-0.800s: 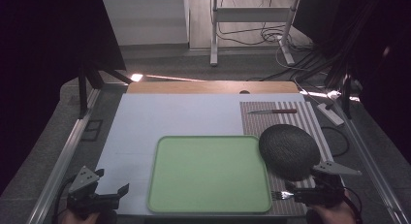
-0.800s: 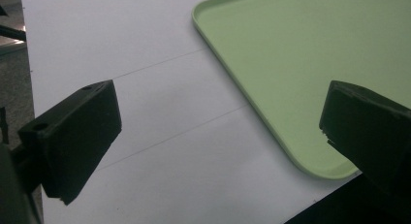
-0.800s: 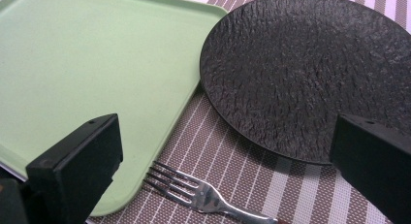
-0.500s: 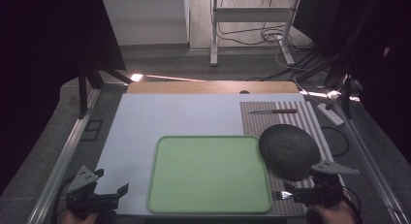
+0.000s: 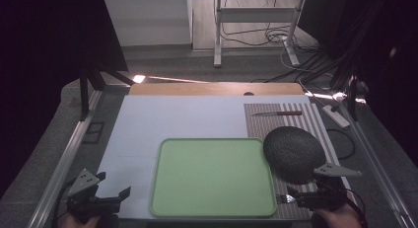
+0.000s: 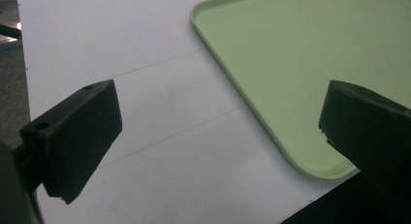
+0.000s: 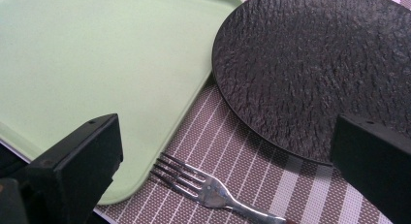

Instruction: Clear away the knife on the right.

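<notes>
My right gripper point(image 5: 295, 198): jaws wide apart, nothing between them
Change: none since a moment ago; both my hands have kept still, so no reach has begun
Fork point(image 7: 213, 190): flat on the striped mat point(image 7: 252, 156), just ahead between my jaws, tines at 10 o'clock
Plate point(image 7: 315, 64): at 1 o'clock
Tray point(image 7: 97, 64): at 11 o'clock
My left gripper point(image 5: 111, 198): open, idle

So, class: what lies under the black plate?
The black plate rests on the striped placemat, its rim overlapping the green tray's edge. Whatever sits beneath its middle is covered. A fork lies beside it.
</notes>
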Demonstrator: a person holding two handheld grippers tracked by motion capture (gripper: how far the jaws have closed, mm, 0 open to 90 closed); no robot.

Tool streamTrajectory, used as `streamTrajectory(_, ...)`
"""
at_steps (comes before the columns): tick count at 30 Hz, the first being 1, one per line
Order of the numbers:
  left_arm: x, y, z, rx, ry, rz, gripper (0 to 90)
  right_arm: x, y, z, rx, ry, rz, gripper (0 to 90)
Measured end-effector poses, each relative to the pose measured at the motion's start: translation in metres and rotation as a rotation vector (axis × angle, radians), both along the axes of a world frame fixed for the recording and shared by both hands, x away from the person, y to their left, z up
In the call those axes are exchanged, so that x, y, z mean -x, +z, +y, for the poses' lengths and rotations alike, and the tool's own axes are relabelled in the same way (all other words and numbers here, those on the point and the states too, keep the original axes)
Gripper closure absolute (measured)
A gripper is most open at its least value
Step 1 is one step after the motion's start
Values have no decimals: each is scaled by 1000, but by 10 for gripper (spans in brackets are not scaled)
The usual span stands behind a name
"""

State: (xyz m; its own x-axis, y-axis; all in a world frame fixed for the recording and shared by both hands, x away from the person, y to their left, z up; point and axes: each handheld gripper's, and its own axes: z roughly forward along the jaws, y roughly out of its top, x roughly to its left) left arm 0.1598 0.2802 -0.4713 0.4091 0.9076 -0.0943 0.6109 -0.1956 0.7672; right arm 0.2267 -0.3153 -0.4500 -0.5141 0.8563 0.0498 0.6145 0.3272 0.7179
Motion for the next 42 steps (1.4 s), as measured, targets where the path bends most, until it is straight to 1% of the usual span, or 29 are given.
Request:
streamTrajectory(7,0,0,0,2,0,2,19,0,0,1,4,14,2,0)
streamTrajectory(11,0,0,0,4,0,3,19,-2,1,1,1,16,-17,0)
streamTrajectory(15,0,0,1,6,0,3,20,-2,1,1,8,20,-20,0)
streamTrajectory(23,0,0,2,21,2,4,20,-4,2,2,0,36,-25,0)
streamTrajectory(29,-1,0,2,20,2,5,21,-7,4,4,5,54,-36,0)
streamTrajectory(34,-1,0,2,19,0,8,21,-11,5,5,5,65,-49,0)
streamTrajectory(36,-1,0,2,18,0,9,21,-15,7,4,0,70,-61,0)
streamTrajectory(40,-1,0,2,19,0,9,22,-18,7,4,-2,77,-61,0)
streamTrajectory(42,-1,0,2,18,0,10,22,-21,6,4,-13,86,-51,0)
